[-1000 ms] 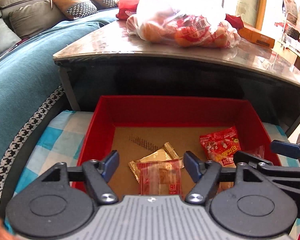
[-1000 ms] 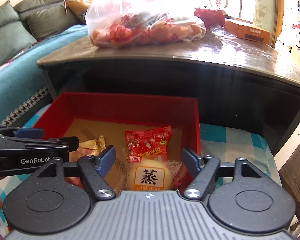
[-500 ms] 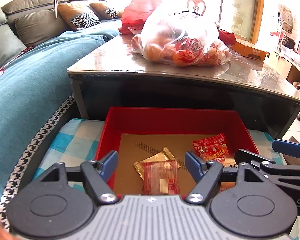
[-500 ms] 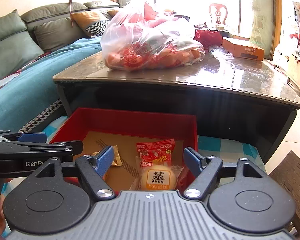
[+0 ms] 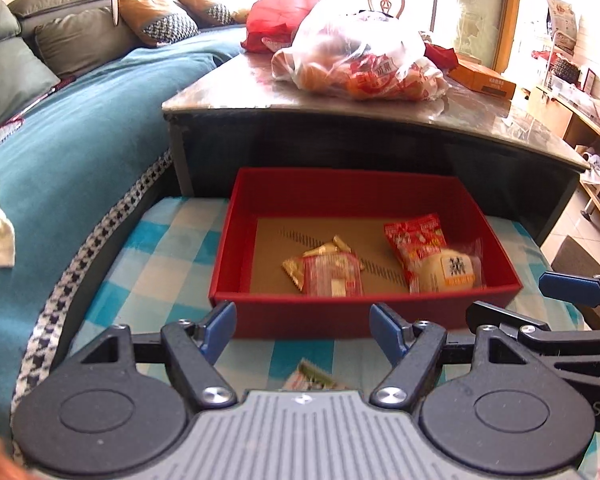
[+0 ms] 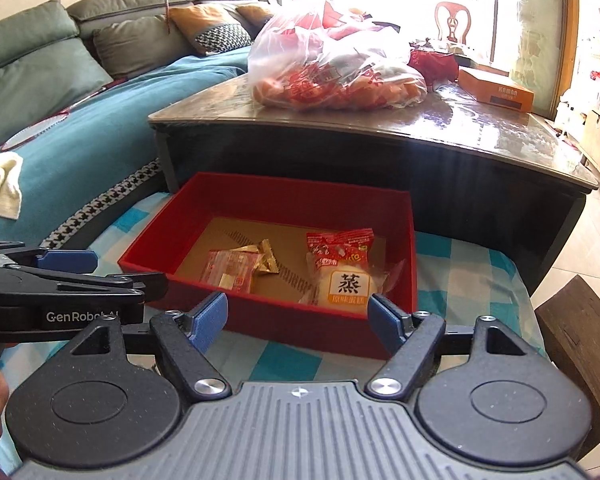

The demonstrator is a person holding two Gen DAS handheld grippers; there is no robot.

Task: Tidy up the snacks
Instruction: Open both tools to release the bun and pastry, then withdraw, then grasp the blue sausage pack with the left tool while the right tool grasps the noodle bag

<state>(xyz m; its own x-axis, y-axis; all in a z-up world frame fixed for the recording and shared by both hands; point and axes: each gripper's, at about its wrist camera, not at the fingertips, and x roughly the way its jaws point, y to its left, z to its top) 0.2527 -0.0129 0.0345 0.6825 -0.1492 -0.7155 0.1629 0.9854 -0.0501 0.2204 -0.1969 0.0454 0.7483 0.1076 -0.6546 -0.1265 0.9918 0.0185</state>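
A red box (image 5: 340,316) (image 6: 260,318) sits on a blue checked cloth (image 5: 156,248). Inside lie a red clear packet (image 5: 331,280) (image 6: 229,272), a gold wrapper (image 5: 330,246) (image 6: 262,254), a red snack bag (image 5: 416,236) (image 6: 340,242) and a wrapped bun (image 5: 450,270) (image 6: 346,286). My left gripper (image 5: 303,330) is open and empty, in front of the box's near wall. My right gripper (image 6: 297,322) is open and empty, also in front of the box. A small packet (image 5: 312,376) lies on the cloth just under the left gripper.
A dark coffee table (image 5: 380,120) (image 6: 380,136) stands behind the box with a plastic bag of snacks (image 5: 360,64) (image 6: 332,68) and an orange carton (image 6: 496,90). A teal sofa (image 5: 68,132) is on the left. A wooden stool (image 6: 580,344) is at the right.
Both grippers have pulled back and up from inside the box to in front of its near wall. The snacks stay in the box. A small packet has come into view under the left gripper.
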